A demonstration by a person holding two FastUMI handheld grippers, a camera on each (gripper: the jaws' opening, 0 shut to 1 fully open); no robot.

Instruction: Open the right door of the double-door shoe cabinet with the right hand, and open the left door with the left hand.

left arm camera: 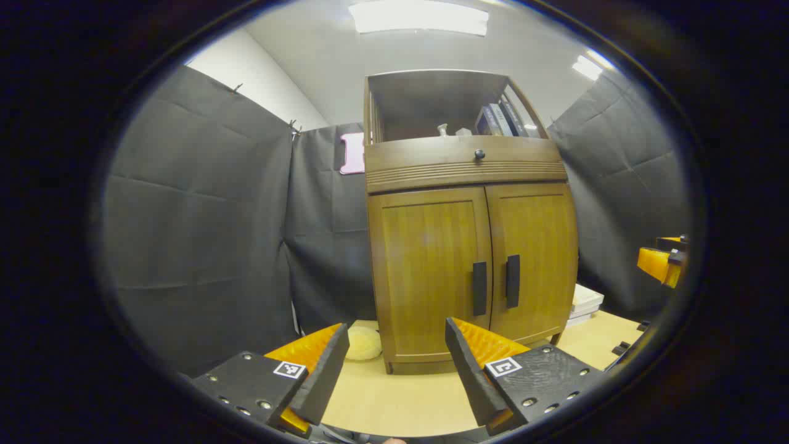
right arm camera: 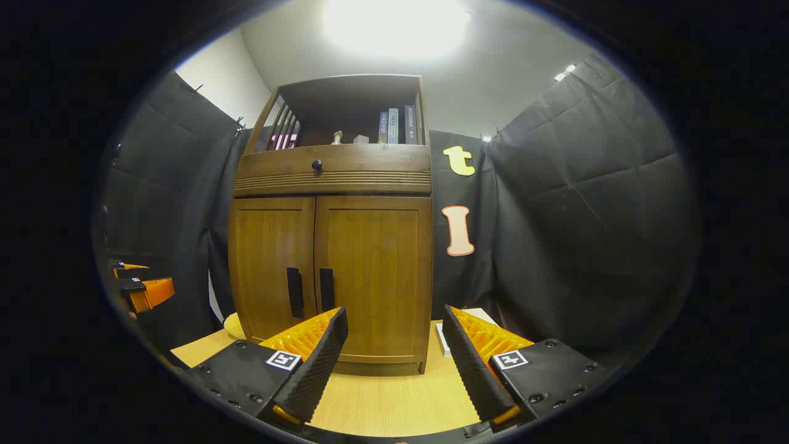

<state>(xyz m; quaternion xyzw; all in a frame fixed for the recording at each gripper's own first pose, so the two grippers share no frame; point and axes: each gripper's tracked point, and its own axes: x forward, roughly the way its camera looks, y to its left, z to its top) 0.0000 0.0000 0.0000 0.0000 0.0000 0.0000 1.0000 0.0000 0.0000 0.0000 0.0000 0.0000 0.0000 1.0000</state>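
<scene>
On the table [left arm camera: 400, 401] ahead, I see the shoe cabinet [left arm camera: 468, 246] with both doors closed, my left gripper [left arm camera: 394, 370] and right gripper [right arm camera: 394, 364] released, clear of both handles.

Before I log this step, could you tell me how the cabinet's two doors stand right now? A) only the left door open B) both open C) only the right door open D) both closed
D: the left door and right door sit flush, their dark handles side by side, and both grippers, the left gripper and right gripper, hang open short of them.
</scene>
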